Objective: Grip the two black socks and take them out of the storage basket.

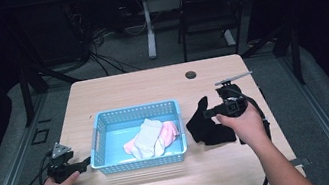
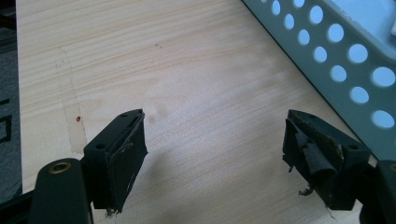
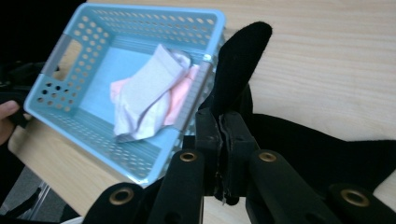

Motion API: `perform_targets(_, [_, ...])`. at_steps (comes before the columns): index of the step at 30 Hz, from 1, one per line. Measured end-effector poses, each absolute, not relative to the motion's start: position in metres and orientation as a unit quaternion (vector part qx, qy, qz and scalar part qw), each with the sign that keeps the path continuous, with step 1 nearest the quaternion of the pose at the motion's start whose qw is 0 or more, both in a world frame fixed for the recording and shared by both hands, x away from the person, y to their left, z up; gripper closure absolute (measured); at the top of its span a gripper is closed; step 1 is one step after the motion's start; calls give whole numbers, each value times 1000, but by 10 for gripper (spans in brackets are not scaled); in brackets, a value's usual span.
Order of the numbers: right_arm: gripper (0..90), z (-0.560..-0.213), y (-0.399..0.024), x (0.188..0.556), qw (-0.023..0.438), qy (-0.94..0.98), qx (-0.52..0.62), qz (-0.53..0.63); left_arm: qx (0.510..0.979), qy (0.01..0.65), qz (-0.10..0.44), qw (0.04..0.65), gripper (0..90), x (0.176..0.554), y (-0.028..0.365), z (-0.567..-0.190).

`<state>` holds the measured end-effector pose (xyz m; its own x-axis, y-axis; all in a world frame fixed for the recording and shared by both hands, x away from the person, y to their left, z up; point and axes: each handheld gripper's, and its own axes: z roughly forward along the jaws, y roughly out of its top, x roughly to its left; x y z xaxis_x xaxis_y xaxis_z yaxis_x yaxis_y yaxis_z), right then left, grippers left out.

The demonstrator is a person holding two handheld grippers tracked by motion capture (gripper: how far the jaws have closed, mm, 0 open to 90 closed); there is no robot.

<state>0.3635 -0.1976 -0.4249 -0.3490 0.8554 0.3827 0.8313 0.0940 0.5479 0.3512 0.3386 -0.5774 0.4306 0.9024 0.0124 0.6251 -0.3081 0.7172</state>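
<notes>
Right tongs [image 3: 223, 154] clamped on black sock [image 1: 207, 127] beside basket [image 1: 140, 164]; left tongs [image 2: 215, 161] agape.

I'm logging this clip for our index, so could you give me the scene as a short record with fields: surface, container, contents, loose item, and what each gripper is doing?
surface: light wooden table
container: blue perforated basket, mid-table
contents: white sock lying over a pink sock
loose item: black sock, on the table right of the basket
left gripper: jaws open, nothing between them, over bare table beside the basket's left side
right gripper: jaws shut on the black sock, one end of it lifted
</notes>
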Motion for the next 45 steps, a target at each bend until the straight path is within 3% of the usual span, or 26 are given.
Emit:
perform_targets(18, [855, -479, -243, 360, 38, 693, 639, 331, 779, 494, 212, 323, 214, 351, 339, -579])
perform_targets(27, [807, -506, -254, 362, 42, 688, 652, 316, 781, 495, 212, 317, 214, 354, 338, -581])
perform_targets(36, [658, -510, -262, 358, 58, 683, 655, 317, 778, 496, 212, 321, 213, 351, 339, -580])
perform_targets(45, [616, -498, -267, 349, 79, 679, 652, 328, 778, 495, 214, 322, 214, 351, 340, -579])
